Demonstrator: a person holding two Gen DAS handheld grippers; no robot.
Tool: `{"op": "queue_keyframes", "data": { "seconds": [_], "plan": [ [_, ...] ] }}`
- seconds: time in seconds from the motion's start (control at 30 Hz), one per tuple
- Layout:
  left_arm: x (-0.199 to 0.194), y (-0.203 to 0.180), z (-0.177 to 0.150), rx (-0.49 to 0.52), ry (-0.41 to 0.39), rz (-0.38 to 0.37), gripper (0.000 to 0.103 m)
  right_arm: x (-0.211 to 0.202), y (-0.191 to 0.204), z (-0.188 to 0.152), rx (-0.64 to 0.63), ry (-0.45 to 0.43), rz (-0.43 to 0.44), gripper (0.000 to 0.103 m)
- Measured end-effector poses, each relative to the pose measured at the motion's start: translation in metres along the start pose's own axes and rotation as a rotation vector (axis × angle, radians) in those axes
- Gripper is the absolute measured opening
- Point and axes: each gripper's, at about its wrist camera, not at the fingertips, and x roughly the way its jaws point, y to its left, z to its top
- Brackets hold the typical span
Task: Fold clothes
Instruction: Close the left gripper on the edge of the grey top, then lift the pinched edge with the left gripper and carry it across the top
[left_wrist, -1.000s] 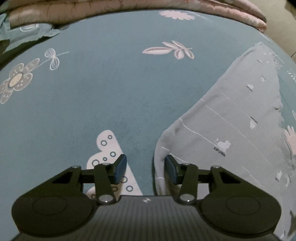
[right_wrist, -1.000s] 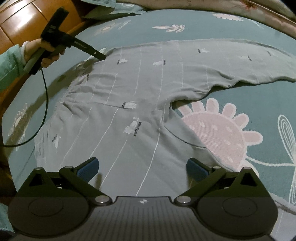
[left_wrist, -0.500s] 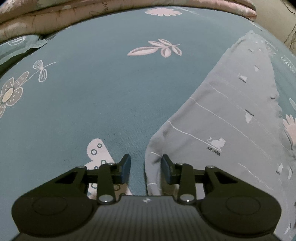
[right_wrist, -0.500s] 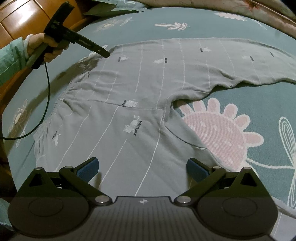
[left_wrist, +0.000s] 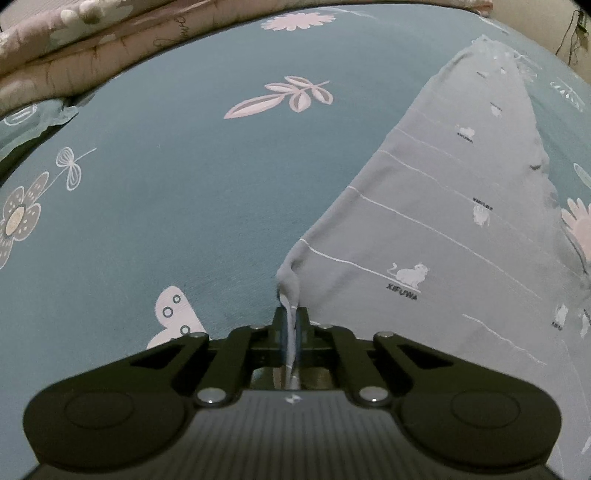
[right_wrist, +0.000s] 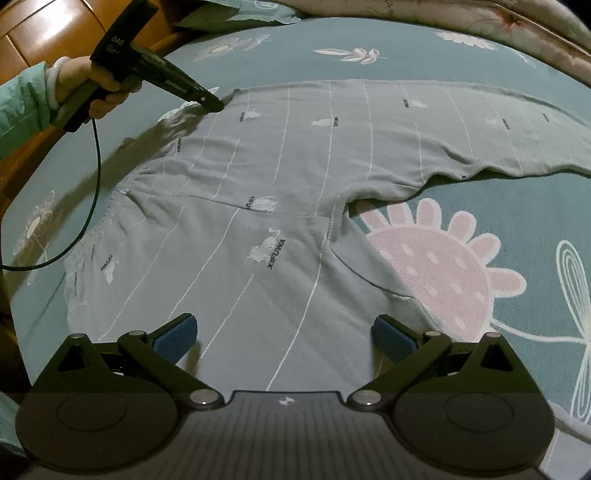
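A grey striped garment (right_wrist: 280, 206) printed with small white cats lies spread on the teal flowered bedsheet (right_wrist: 498, 118). Its near corner (left_wrist: 290, 280) is bunched up and pinched between the pads of my left gripper (left_wrist: 291, 325), which is shut on the cloth. The rest of that piece of garment (left_wrist: 443, 229) stretches away to the upper right. From the right wrist view the left gripper (right_wrist: 212, 105) shows at the garment's far left corner, held by a hand (right_wrist: 99, 86). My right gripper (right_wrist: 284, 336) hovers open over the garment's near part, nothing between its blue pads.
A pink quilt (left_wrist: 92, 48) is bunched along the far edge of the bed. Wooden furniture (right_wrist: 48, 33) stands at the left beyond the bed. A black cable (right_wrist: 92, 192) hangs from the left gripper's handle across the sheet.
The left gripper's jaws closed onto the garment's corner, which is now bunched between the pads. That gripper also shifted slightly across the sheet. The right gripper stayed still and open.
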Motion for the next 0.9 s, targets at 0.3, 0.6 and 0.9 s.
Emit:
{"op": "queue_keyframes", "data": {
  "seconds": [0.3,0.6,0.9],
  "plan": [
    [-0.026,-0.004,-0.002,-0.023,-0.079,-0.052,0.002,-0.010,0.000,0.009,0.047,-0.019,0.020,0.097],
    [-0.047,-0.016,-0.012,-0.021,-0.148,-0.057,0.002,-0.062,0.003,0.053,-0.295,-0.237,-0.065,0.085],
    [-0.057,-0.033,-0.028,-0.028,-0.214,-0.048,0.002,-0.034,-0.020,0.126,-0.690,-0.132,-0.240,0.065]
  ]
}}
